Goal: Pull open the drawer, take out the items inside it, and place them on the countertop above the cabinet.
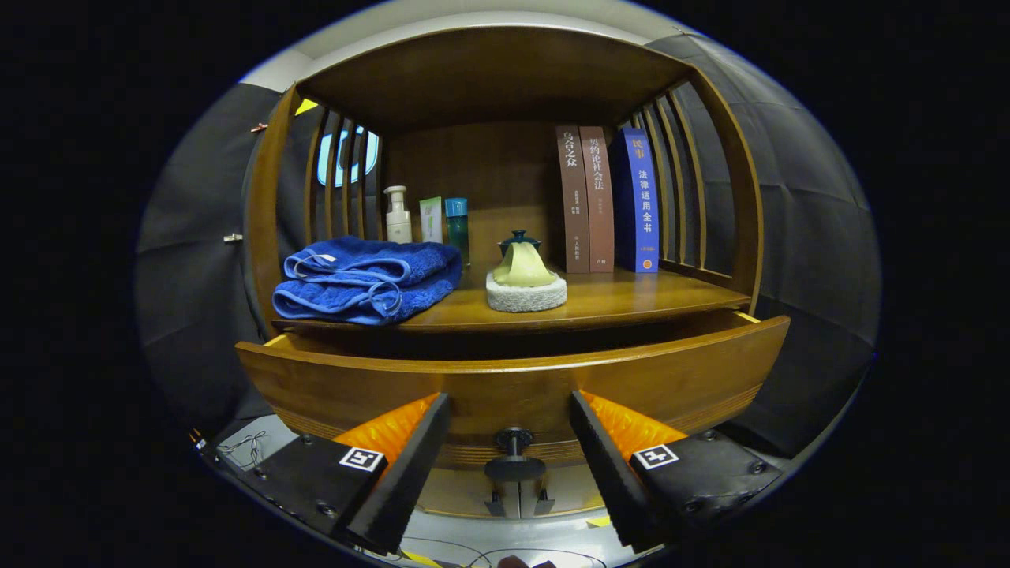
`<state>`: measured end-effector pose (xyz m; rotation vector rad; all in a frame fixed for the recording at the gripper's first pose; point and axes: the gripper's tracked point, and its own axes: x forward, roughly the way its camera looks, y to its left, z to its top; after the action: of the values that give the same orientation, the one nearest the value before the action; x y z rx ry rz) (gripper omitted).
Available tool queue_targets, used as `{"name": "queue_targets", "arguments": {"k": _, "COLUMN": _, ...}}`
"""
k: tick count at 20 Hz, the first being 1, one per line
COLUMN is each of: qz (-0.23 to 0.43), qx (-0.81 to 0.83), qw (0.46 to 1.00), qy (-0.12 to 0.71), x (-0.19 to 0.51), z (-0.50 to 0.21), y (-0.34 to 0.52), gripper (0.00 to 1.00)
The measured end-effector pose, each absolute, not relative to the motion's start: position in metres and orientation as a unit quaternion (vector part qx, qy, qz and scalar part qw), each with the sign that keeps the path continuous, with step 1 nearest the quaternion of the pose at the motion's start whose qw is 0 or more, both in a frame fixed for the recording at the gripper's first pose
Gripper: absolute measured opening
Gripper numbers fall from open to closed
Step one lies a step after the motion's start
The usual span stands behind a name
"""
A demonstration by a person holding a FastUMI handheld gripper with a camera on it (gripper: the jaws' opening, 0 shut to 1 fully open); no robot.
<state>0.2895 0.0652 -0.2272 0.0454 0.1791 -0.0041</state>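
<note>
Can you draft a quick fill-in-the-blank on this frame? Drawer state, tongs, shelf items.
1. The drawer is pulled partly ____.
2. The tongs are ____, with the drawer's knob between the fingers, untouched.
3. The folded towel on the countertop is ____ in colour.
4. ____ books stand upright at the back of the countertop, to the right of the teapot.

Missing words: open; open; blue; Three

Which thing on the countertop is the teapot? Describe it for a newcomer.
Above the pulled-out drawer, beyond the open gripper, the wooden countertop holds a folded blue towel and upright books. Between them sits the teapot: pale yellow-green, dark lid, alone on a round white pad.
</note>
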Motion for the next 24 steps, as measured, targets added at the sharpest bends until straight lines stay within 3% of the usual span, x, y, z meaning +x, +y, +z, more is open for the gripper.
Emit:
{"name": "queue_targets", "arguments": {"k": 11, "qz": -0.001, "qx": 0.021, "qw": 0.996, "qy": 0.083, "x": 0.331, "z": -0.225, "y": 0.064, "gripper": 0.99}}
{"name": "queue_targets", "arguments": {"k": 24, "qz": -0.004, "qx": -0.011, "qw": 0.999, "qy": 0.049, "x": 0.313, "z": -0.177, "y": 0.056, "gripper": 0.99}}
